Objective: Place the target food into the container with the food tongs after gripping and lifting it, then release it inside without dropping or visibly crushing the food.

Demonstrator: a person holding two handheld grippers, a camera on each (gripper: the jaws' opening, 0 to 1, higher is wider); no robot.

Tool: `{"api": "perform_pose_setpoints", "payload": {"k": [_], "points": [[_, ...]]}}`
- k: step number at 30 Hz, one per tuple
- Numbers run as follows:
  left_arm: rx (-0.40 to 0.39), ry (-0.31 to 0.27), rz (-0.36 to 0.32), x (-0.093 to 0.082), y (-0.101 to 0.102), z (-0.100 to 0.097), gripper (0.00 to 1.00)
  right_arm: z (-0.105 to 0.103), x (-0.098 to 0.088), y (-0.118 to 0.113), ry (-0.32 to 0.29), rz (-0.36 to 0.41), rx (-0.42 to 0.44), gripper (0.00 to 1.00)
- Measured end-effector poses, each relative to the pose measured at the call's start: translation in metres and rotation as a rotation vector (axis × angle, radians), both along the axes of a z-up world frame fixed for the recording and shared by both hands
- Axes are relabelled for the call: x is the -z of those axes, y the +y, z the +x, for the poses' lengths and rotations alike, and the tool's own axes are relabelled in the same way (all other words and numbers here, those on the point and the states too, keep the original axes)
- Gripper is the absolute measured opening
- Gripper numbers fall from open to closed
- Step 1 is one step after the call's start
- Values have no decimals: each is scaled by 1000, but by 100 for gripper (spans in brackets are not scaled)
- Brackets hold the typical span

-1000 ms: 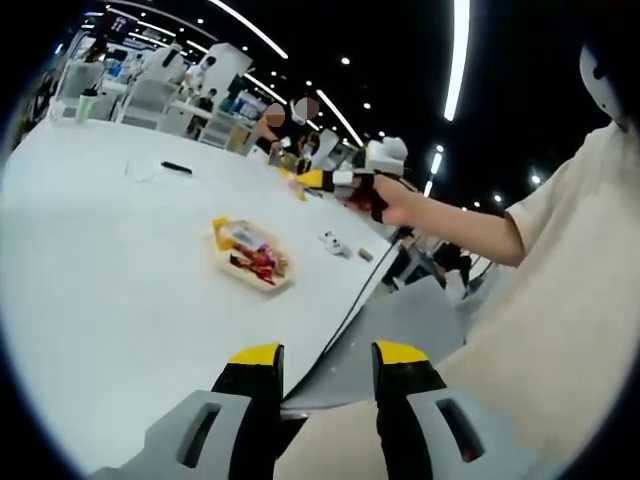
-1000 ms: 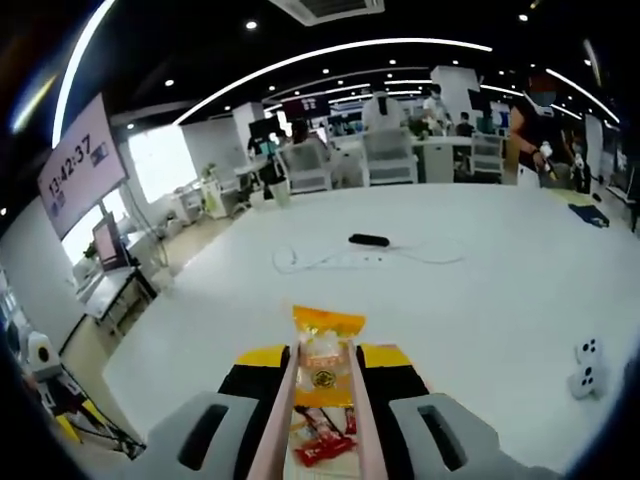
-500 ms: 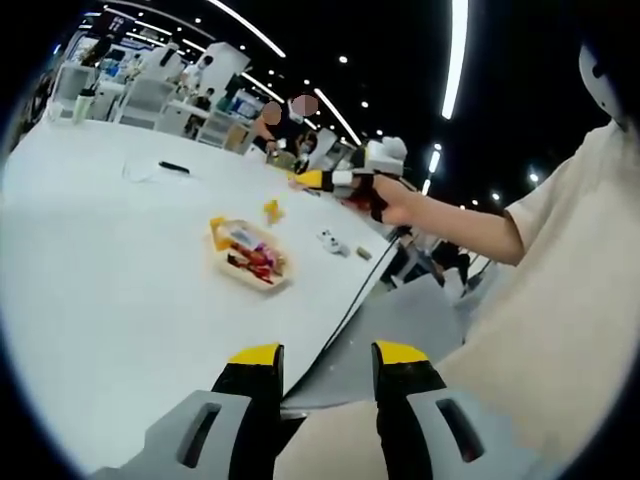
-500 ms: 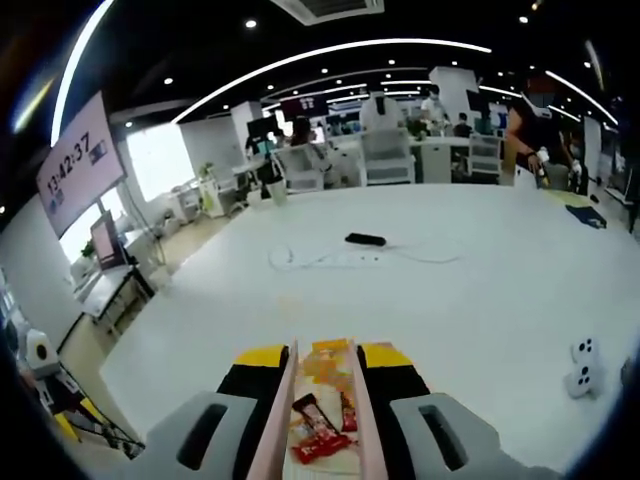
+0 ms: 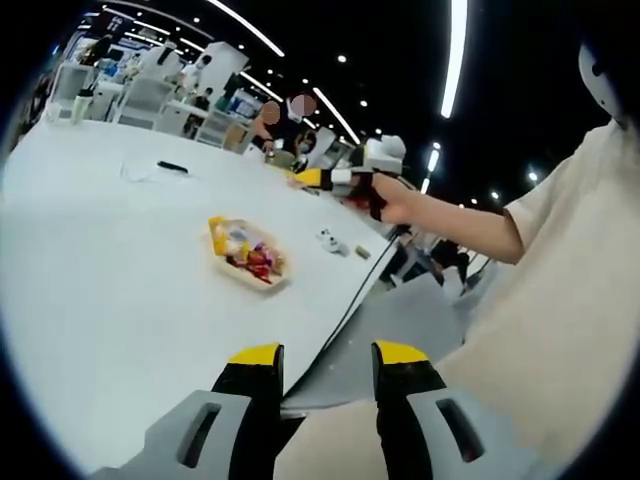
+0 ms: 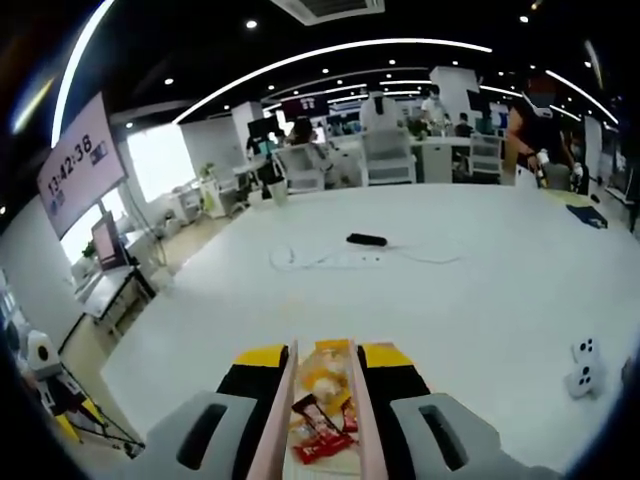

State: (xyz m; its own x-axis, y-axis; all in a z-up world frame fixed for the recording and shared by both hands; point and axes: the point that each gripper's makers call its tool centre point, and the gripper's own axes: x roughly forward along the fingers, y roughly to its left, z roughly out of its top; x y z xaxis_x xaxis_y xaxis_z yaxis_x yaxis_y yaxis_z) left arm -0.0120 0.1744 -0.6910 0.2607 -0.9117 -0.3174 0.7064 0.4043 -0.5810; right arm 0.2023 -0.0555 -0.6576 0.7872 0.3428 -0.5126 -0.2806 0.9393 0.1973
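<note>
**Snack in the tray, tongs above it**

Left gripper view: The left tool (image 5: 327, 362) hangs low at the table (image 5: 90, 260) edge, its yellow-tipped jaws apart and holding nothing. Well ahead on the white table sits a shallow tray (image 5: 248, 258) of wrapped snacks. Above and beyond it, a hand (image 5: 392, 198) holds the right tool (image 5: 315, 179) in the air, apart from the tray. A cable runs off the near table edge. Two small white objects (image 5: 333, 243) lie just beside the tray. Behind is a dim hall with strip lights, desks and people.

Right gripper view: The right tool (image 6: 322, 360) is clamped on pink tongs (image 6: 318, 400), whose two arms run up between the jaws. Between the arms, below, the yellow snack (image 6: 325, 382) lies in the tray among red wrappers. Whether the tongs touch it cannot be told.

Risk, as a judgement: if the tongs catch a wrapper when lifted away, a snack could be dragged out. A black object (image 6: 367, 240) and a thin wire lie farther across the table; a wall screen stands left.
</note>
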Motion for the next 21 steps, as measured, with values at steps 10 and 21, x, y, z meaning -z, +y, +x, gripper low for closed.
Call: {"api": "perform_pose_setpoints", "payload": {"k": [10, 21], "points": [[2, -26, -10, -4, -2, -3, 34, -3, -18, -3, -25, -8, -3, 27], [-2, 22, -4, 9, 4, -18, 34, -12, -4, -5, -10, -5, -5, 27]]}}
